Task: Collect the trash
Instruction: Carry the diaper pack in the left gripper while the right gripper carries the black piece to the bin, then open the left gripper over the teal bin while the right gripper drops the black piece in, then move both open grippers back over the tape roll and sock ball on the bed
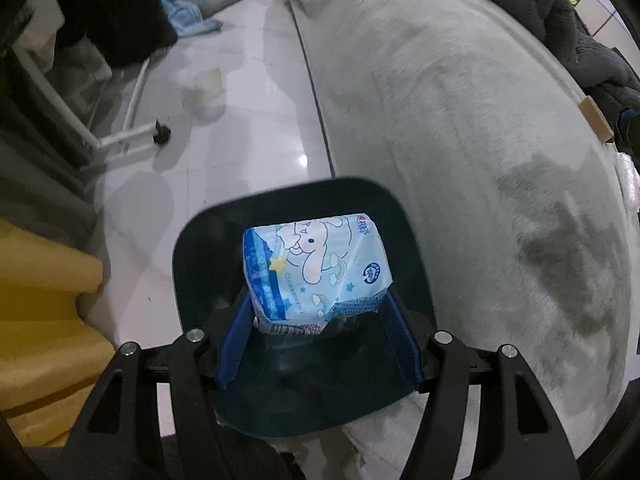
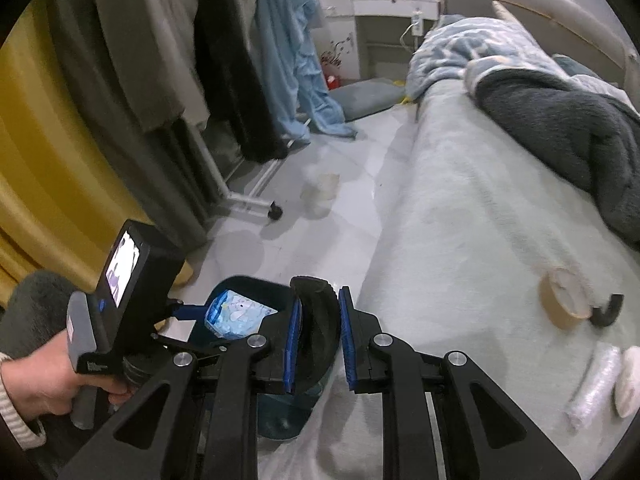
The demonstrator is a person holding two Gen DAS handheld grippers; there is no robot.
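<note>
- Left wrist view: my left gripper (image 1: 318, 304) has its fingers clamped on a blue cartoon-printed tissue pack (image 1: 316, 272), held over the dark bin (image 1: 208, 248) beside the bed (image 1: 460, 140).
- Right wrist view: my right gripper (image 2: 318, 342) pinches the bin's rim (image 2: 316, 320), fingers narrow; a tape roll (image 2: 566, 298) lies on the bed.

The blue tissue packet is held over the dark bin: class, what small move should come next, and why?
Probably open the left gripper so the tissue packet drops. Its jaws clamp the packet directly above the bin, whose rim the right gripper grips beside the bed.
</note>
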